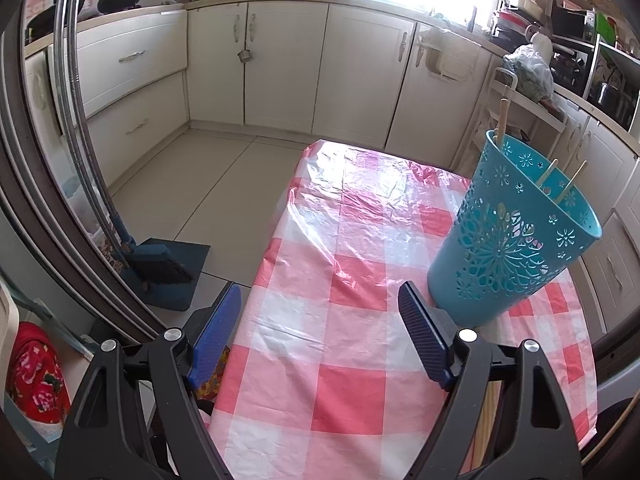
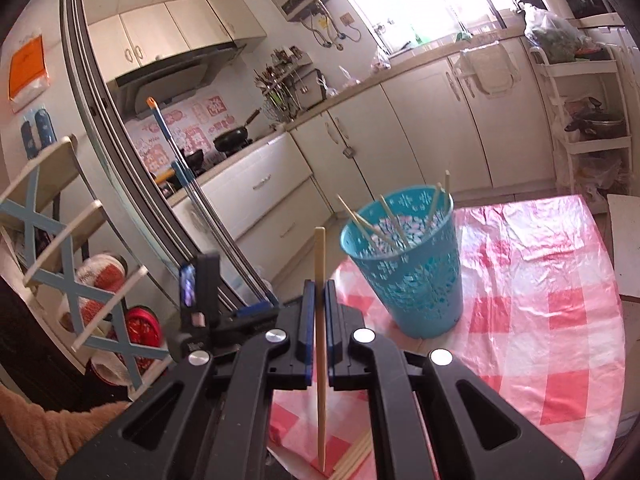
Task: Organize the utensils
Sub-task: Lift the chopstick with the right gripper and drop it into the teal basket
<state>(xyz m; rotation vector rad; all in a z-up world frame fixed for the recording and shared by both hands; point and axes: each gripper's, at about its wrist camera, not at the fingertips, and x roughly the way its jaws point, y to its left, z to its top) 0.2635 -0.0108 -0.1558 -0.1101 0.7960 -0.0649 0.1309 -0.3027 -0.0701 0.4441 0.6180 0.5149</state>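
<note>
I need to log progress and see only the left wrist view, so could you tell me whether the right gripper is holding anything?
Observer: Yes, the right gripper is shut on a single chopstick, held upright.
Operator: Thank you; are any chopsticks left on the table?
Observer: A few loose chopsticks lie on the checked tablecloth, below the right gripper.
Operator: How many chopsticks are in the basket?
Observer: At least five chopsticks lean inside the blue basket.

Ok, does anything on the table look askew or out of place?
Nothing spilled or damaged. A few loose chopsticks lie at the table's near edge, not yet in the blue basket. The right gripper holds one chopstick upright.
</note>
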